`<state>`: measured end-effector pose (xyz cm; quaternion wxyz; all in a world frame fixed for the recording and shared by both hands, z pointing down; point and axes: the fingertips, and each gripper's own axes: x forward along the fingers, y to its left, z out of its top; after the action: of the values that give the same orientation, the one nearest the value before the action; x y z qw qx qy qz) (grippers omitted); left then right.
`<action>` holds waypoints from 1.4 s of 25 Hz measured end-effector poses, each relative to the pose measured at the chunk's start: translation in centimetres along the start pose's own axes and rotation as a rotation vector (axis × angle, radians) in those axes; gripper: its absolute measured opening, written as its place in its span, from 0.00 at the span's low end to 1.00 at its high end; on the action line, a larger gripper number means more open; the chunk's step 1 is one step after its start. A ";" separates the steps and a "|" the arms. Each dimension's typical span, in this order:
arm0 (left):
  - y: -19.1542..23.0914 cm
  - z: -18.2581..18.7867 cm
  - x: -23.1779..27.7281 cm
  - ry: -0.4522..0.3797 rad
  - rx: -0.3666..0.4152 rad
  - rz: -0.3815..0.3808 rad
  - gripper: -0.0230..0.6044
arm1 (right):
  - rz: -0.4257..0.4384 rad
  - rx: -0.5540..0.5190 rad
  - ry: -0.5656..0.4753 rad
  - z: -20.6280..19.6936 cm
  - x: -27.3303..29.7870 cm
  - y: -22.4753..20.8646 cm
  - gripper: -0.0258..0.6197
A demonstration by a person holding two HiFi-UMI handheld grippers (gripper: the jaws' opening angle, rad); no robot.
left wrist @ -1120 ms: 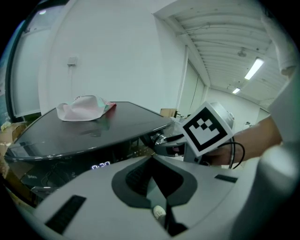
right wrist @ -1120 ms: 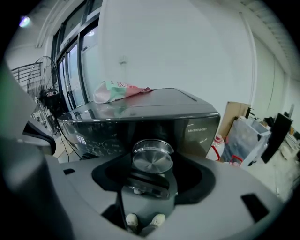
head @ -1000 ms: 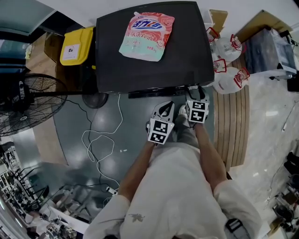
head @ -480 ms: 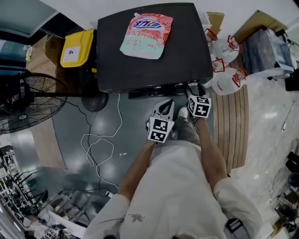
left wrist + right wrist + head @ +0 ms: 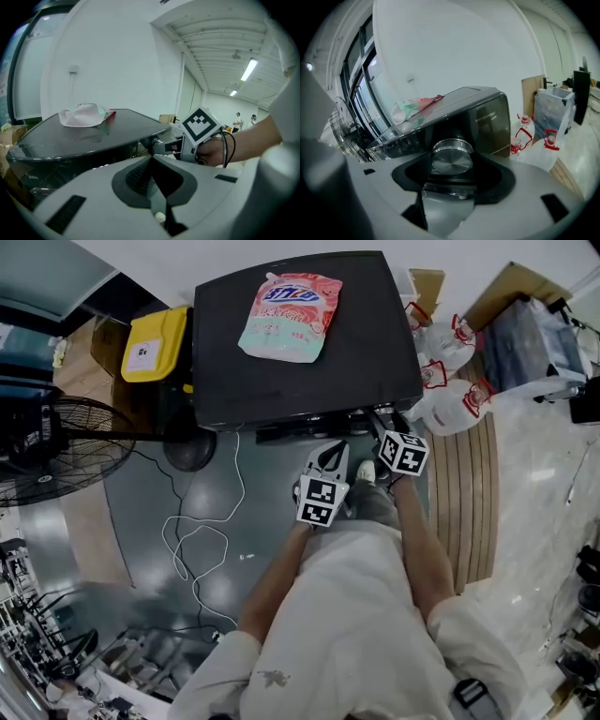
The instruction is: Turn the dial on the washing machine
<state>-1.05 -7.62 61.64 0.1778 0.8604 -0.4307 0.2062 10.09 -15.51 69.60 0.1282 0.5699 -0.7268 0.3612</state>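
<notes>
The right gripper (image 5: 384, 423) clamped the dial (image 5: 451, 159) on the washer (image 5: 366, 334); the left gripper (image 5: 152, 161) hung beside it, closed and empty.

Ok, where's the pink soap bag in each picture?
Head view: detergent pouch lies top centre, on the washing machine's dark lid.
Left gripper view: pouch left of centre, on that lid.
Right gripper view: pouch left of centre, on the lid, above the dial.
Shared landmark: the dark lid.
</notes>
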 end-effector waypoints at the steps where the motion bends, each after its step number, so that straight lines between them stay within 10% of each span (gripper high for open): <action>1: 0.0 0.0 0.0 0.000 0.000 0.000 0.06 | 0.004 0.012 -0.002 0.0 0.0 0.0 0.47; 35: 0.0 -0.8 0.6 0.009 -0.011 -0.007 0.06 | 0.160 0.408 -0.023 -0.2 0.2 0.0 0.47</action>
<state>-0.87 -7.61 62.58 0.1852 0.8600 -0.4279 0.2073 10.00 -15.49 69.85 -0.0275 0.5287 -0.6830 0.5033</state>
